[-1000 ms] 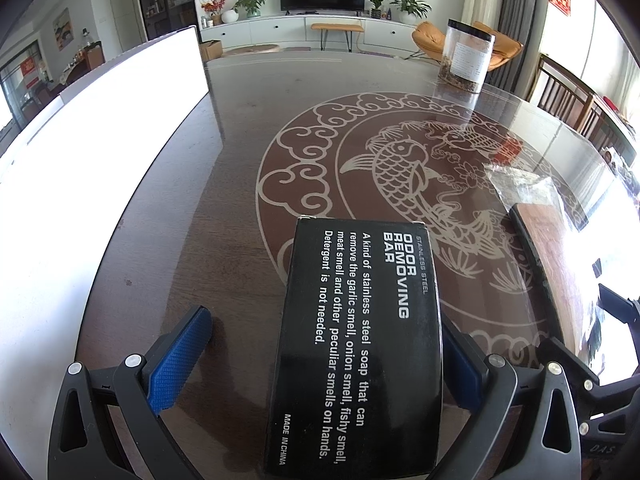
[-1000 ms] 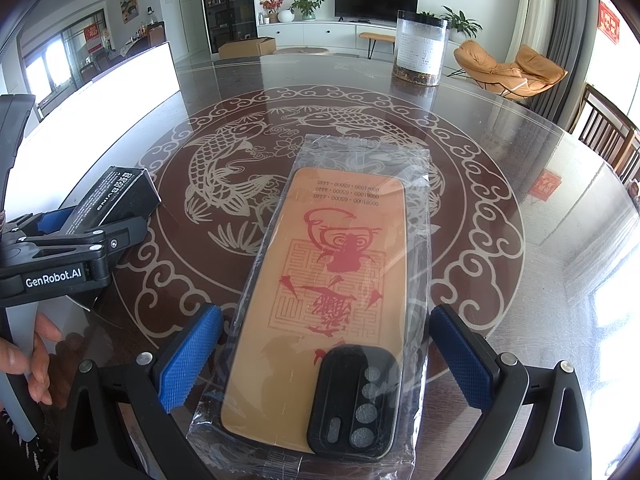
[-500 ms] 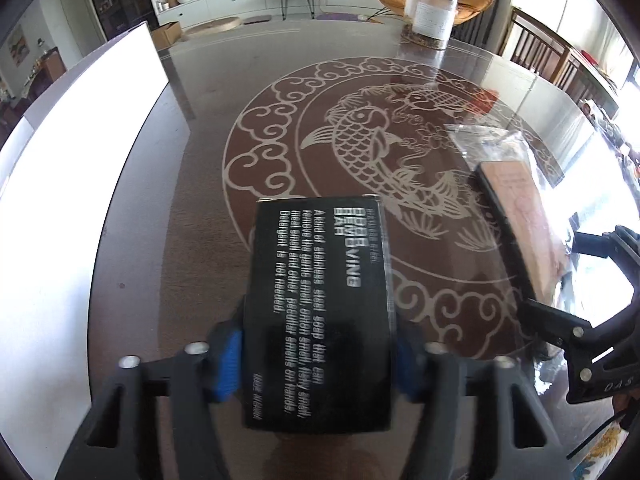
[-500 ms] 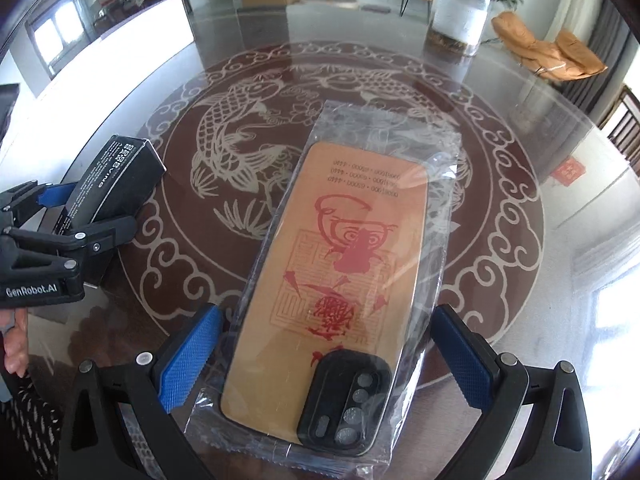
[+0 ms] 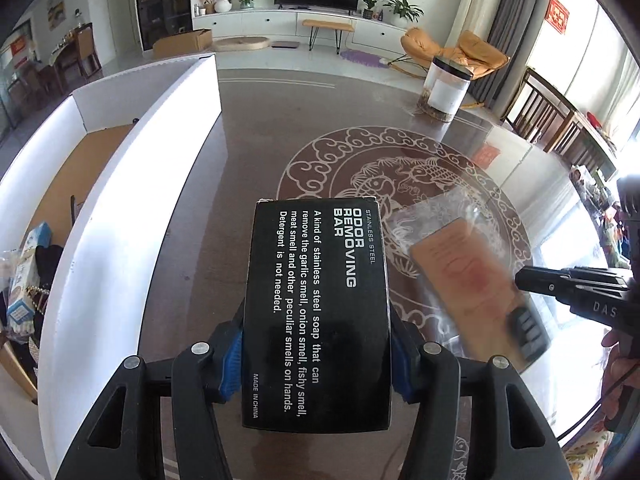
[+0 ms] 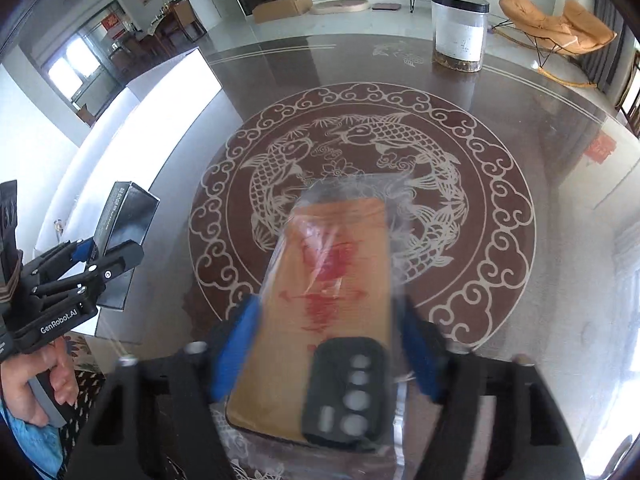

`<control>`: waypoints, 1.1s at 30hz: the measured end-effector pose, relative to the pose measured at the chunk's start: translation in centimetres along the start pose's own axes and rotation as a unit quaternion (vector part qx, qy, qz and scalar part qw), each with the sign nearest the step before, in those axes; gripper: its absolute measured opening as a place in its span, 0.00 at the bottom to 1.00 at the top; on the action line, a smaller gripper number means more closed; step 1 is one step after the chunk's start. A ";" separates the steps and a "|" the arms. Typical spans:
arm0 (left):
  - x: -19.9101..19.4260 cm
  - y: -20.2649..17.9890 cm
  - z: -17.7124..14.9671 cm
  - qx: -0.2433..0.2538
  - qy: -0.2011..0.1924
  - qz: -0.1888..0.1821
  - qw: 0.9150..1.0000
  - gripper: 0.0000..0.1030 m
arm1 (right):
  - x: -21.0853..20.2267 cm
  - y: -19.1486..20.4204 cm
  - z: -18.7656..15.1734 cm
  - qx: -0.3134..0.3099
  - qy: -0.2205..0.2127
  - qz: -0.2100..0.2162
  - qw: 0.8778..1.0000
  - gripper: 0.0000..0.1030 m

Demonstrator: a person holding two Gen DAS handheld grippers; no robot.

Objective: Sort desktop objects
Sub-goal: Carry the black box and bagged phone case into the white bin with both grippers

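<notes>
A black box [image 5: 316,300] printed "ODOR REMOVING BAR" hangs above the table, and my left gripper [image 5: 316,360] is shut on its two long sides. The right wrist view shows that box [image 6: 124,220] tilted in the left gripper [image 6: 92,256]. A tan phone case [image 6: 332,264] with red print and a black camera block sits in a clear plastic bag. My right gripper [image 6: 330,344] is closing on it, its blue pads [image 6: 240,340] pressing both long edges. The case [image 5: 468,280] is off the table, to the right of the box.
A white-walled cardboard box [image 5: 132,184] stands along the table's left side with several small items inside. A clear jar with a black lid [image 6: 460,32] stands at the far edge. The dark glass table [image 6: 560,160] carries a round koi pattern. Wooden chairs [image 5: 548,116] are at the right.
The left gripper shut on the black box first, then the right gripper shut on the bagged phone case. Both have risen, lifting their objects off the table.
</notes>
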State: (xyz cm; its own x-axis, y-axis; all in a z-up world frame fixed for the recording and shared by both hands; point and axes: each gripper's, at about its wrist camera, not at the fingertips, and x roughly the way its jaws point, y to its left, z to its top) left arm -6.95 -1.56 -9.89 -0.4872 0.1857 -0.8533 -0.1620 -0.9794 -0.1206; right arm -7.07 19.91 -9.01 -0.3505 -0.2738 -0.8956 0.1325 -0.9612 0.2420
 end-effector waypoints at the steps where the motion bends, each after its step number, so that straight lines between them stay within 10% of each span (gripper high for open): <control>1: -0.4 0.2 -0.1 -0.006 -0.002 -0.002 1.000 0.56 | -0.1 -0.3 0.3 0.019 0.004 0.027 0.999 0.02; 6: -1.4 1.6 -0.1 -0.025 -0.007 0.001 1.000 0.56 | 1.1 0.5 0.8 -0.011 0.034 -0.021 0.999 0.14; 8: -1.4 1.5 -0.1 -0.026 -0.008 0.001 1.000 0.56 | 1.9 1.6 0.6 -0.028 0.059 -0.009 0.998 0.54; 9: -1.8 1.6 -0.2 -0.025 -0.011 0.003 1.000 0.56 | 2.0 2.5 0.4 -0.041 0.061 -0.004 0.997 0.89; 10: -1.9 1.5 -0.2 -0.024 -0.013 0.005 1.000 0.56 | 2.0 3.6 0.2 -0.055 0.057 -0.001 0.997 1.00; 20: -2.8 2.0 -1.3 -0.023 -0.017 0.022 0.999 0.56 | 8.6 10.3 -0.7 -0.141 0.091 -0.013 0.986 1.00; 23: -2.8 1.6 -1.1 -0.018 -0.018 0.021 0.999 0.56 | 8.8 10.8 -1.6 -0.184 0.089 -0.061 0.977 0.74; 33: -6.4 2.9 0.1 -0.043 -0.057 -0.020 0.997 0.56 | 1.7 6.6 0.2 -0.082 0.043 0.004 0.996 0.74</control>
State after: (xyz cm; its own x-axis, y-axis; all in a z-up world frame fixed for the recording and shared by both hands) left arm -4.40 -5.58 -4.69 -0.5767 0.2270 -0.7848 -0.1114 -0.9735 -0.1998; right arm -7.03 13.05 -8.87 -0.2697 -0.2718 -0.9238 0.2875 -0.9383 0.1922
